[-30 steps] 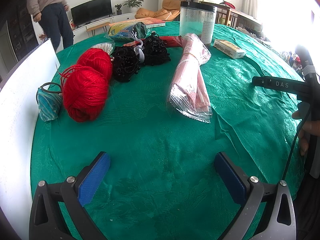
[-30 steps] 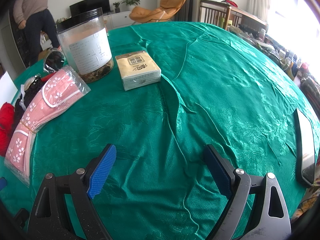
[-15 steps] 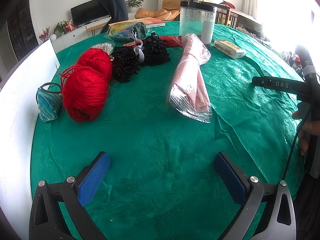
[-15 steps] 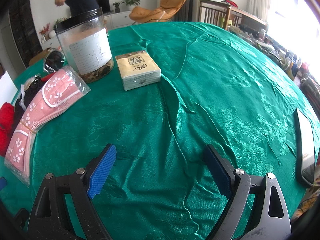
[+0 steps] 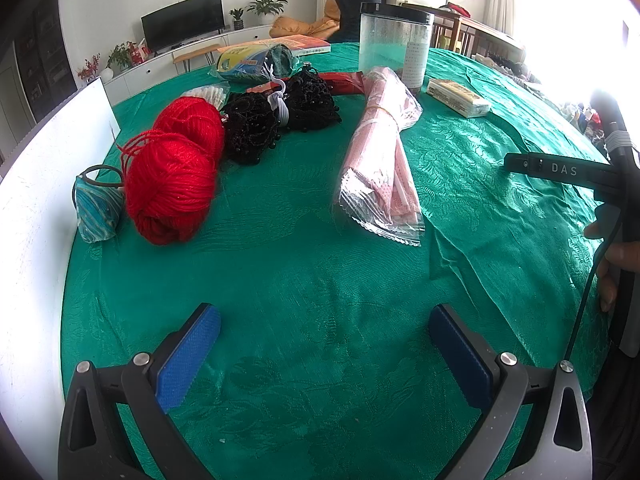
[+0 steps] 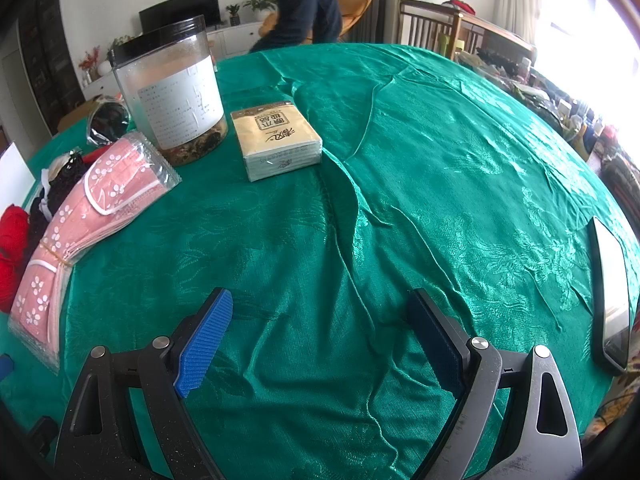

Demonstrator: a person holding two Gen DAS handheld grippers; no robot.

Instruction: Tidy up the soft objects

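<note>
Two red yarn balls [image 5: 174, 176] lie at the left of the green tablecloth [image 5: 320, 280], with a teal striped pouch [image 5: 96, 208] beside them and black beaded netting [image 5: 276, 120] behind. A pink floral cloth in clear wrap [image 5: 380, 160] lies mid-table, also visible in the right wrist view as the pink cloth pack [image 6: 80, 220]. A tissue pack [image 6: 276, 140] sits by a clear jar [image 6: 172, 92]. My left gripper [image 5: 324, 344] is open over bare cloth. My right gripper [image 6: 320, 332] is open too, holding nothing.
A white board [image 5: 36, 200] stands along the table's left edge. A phone [image 6: 610, 292] lies at the right rim. Books and a bagged item [image 5: 256, 60] sit at the back. A person [image 6: 304, 0] walks behind the table. A hand [image 5: 616, 260] holds the other gripper's handle.
Both grippers and all table objects stay put. The person in the background has walked from the far left across to behind the jar.
</note>
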